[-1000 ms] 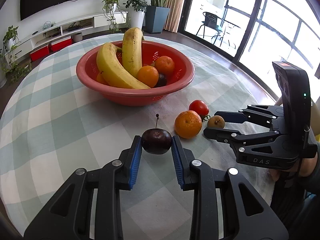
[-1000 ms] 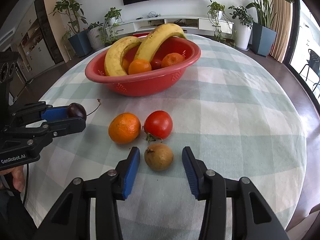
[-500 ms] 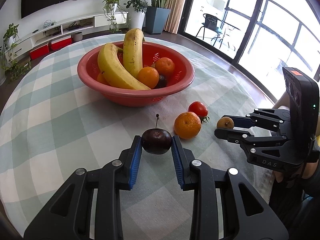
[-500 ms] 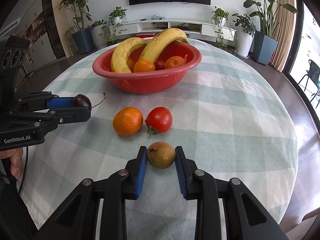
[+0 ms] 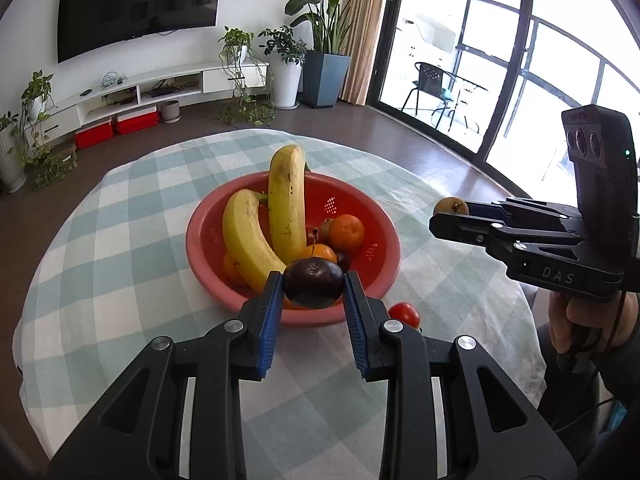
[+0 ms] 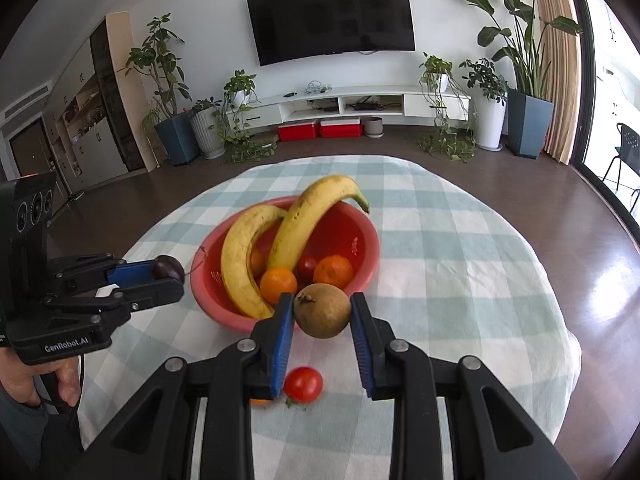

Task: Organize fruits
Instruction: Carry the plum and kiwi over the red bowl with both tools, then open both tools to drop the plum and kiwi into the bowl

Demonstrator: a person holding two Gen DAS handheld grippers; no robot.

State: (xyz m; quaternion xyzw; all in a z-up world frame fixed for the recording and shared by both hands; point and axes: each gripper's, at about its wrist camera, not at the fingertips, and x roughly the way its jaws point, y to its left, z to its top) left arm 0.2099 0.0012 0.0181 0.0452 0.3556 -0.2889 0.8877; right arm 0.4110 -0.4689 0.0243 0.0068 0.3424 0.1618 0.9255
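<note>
My left gripper (image 5: 314, 294) is shut on a dark purple plum (image 5: 314, 283) and holds it in the air by the near rim of the red bowl (image 5: 384, 268). My right gripper (image 6: 322, 316) is shut on a brown round fruit (image 6: 322, 310), raised in front of the bowl (image 6: 366, 248). The bowl holds two bananas (image 5: 286, 208), oranges (image 5: 346, 232) and small dark fruit. A red tomato (image 6: 303, 384) lies on the cloth below the right gripper, with an orange (image 6: 259, 401) mostly hidden behind its left finger. The plum also shows in the right wrist view (image 6: 167, 266).
The round table has a green and white checked cloth (image 5: 120, 240). Its edge curves close on the right (image 6: 560, 320). Beyond it are a dark floor, potted plants, a TV shelf and glass doors.
Both grippers rose from the cloth and moved toward the bowl. The right gripper closed on the brown fruit and lifted it. The plum stayed in the left gripper.
</note>
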